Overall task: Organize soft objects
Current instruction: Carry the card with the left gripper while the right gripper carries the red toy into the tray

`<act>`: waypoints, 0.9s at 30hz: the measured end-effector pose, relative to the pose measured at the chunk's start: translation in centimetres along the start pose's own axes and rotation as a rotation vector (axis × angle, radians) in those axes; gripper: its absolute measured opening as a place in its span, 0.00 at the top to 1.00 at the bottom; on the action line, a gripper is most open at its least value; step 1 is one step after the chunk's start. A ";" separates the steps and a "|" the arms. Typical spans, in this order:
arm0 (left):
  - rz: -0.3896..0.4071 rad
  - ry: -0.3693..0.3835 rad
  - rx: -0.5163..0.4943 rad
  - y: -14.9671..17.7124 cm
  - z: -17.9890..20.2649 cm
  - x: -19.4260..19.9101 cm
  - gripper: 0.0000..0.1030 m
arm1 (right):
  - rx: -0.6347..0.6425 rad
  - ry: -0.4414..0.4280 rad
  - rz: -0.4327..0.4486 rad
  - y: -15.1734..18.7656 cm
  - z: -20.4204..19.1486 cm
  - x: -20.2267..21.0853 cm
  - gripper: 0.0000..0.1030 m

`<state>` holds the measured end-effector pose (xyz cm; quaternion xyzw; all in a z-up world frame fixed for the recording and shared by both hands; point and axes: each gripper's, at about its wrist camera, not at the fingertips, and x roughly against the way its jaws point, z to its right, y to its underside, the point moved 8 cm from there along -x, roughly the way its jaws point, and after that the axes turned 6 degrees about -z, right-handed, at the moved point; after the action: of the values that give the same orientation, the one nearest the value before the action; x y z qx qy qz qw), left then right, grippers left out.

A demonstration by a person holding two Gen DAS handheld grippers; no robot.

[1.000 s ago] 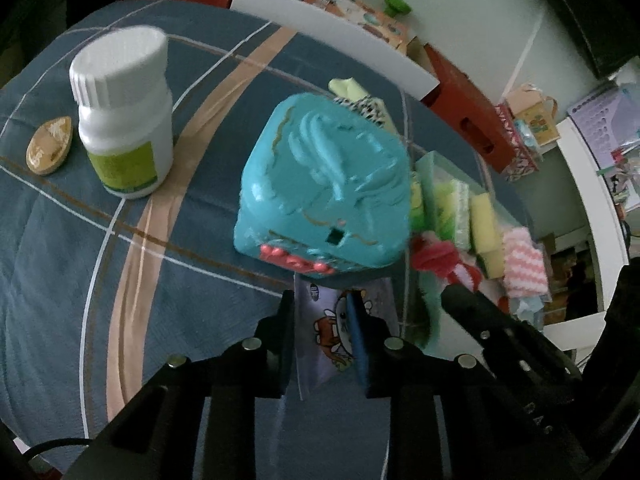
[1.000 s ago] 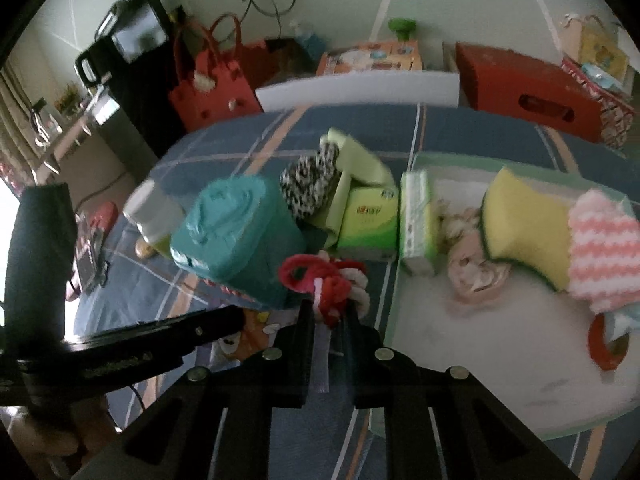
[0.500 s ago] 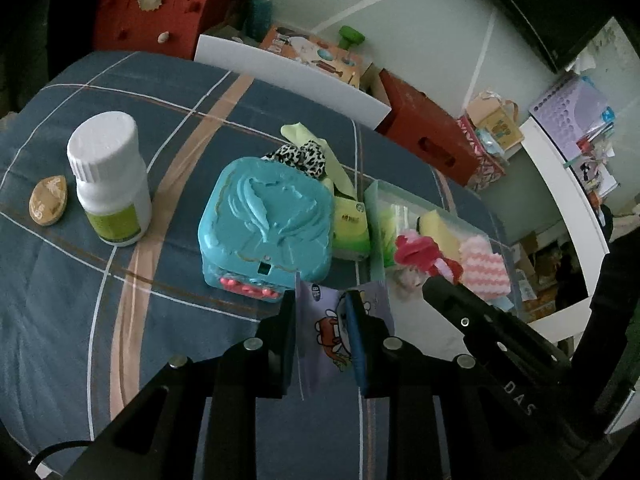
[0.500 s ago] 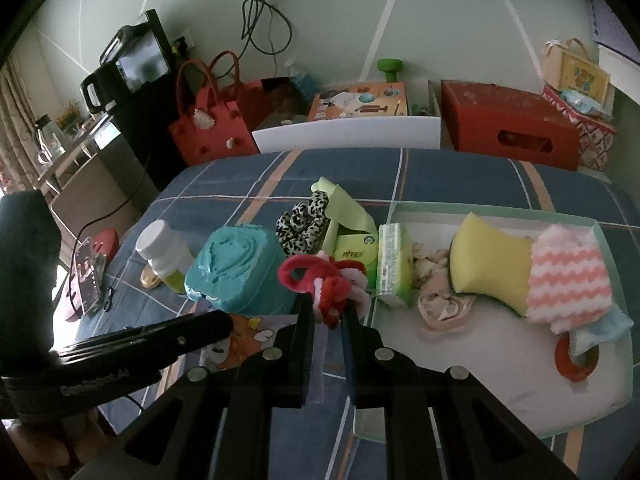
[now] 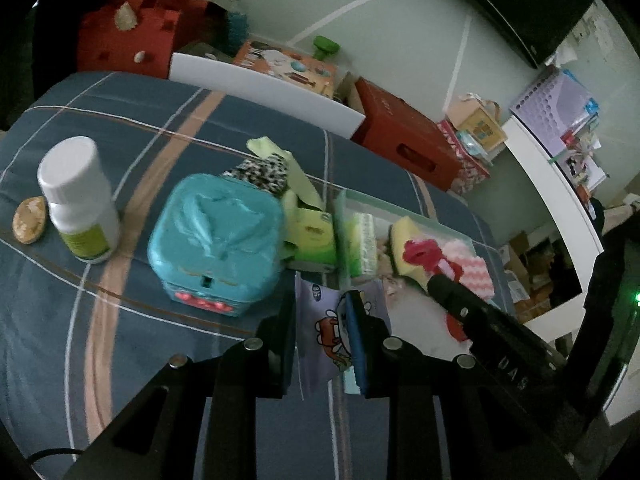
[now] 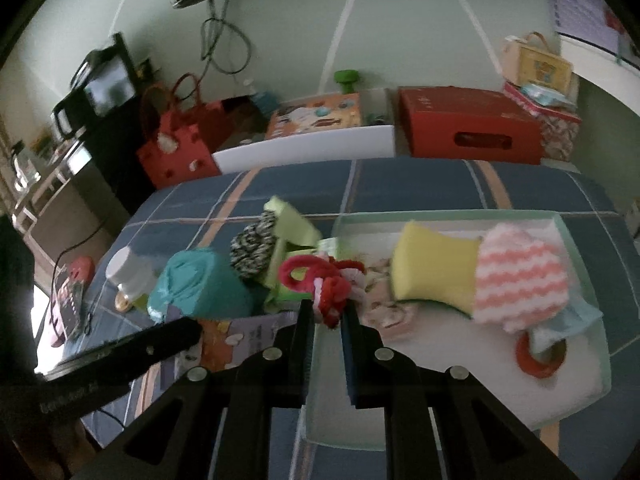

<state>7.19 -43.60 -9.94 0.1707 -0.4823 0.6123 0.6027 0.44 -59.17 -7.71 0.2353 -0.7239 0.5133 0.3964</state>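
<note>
My left gripper (image 5: pixel 322 304) is shut on a small cartoon-print pouch (image 5: pixel 326 328), held above the blue plaid cloth beside the tray's left edge. My right gripper (image 6: pixel 326 314) is shut on a red and white fluffy scrunchie (image 6: pixel 320 280), held over the left end of the pale green tray (image 6: pixel 588 396); it also shows in the left wrist view (image 5: pixel 424 256). In the tray lie a yellow sponge (image 6: pixel 432 268), a pink-striped cloth (image 6: pixel 520 280), a light blue cloth (image 6: pixel 576 320), a red ring (image 6: pixel 532 360) and a beige fabric piece (image 6: pixel 384 308).
On the cloth left of the tray stand a teal box (image 5: pixel 216 232), a white pill bottle (image 5: pixel 76 200), a tan oval (image 5: pixel 28 220), a green tissue pack (image 5: pixel 312 236) and a leopard-print scrunchie (image 5: pixel 260 172). Red boxes (image 6: pixel 468 124) and a red bag (image 6: pixel 176 148) stand behind the table.
Both grippers have pulled up and back from the table and shifted right toward the tray. Each still holds its item. The teal box now looks farther away.
</note>
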 end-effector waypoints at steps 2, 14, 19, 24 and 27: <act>0.000 0.007 -0.012 0.0 0.6 -0.2 0.76 | -0.023 0.016 0.014 -0.2 1.0 0.4 0.86; 0.012 0.075 -0.076 -0.4 4.0 -1.6 0.76 | -0.154 0.124 0.072 -0.7 7.4 2.6 0.86; 0.015 0.097 -0.140 -0.3 6.1 -2.5 0.76 | -0.234 0.188 0.111 -0.6 10.8 4.3 0.86; -0.008 0.113 -0.185 0.2 7.8 -3.6 0.76 | -0.332 0.272 0.140 -0.1 14.9 5.8 0.86; -0.021 0.115 -0.193 0.3 8.3 -4.3 0.76 | -0.383 0.332 0.158 0.4 17.4 6.8 0.86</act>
<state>4.71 -52.59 -9.52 0.0815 -0.5018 0.5656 0.6493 -9.59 -74.76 -5.11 0.0114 -0.7490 0.4278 0.5058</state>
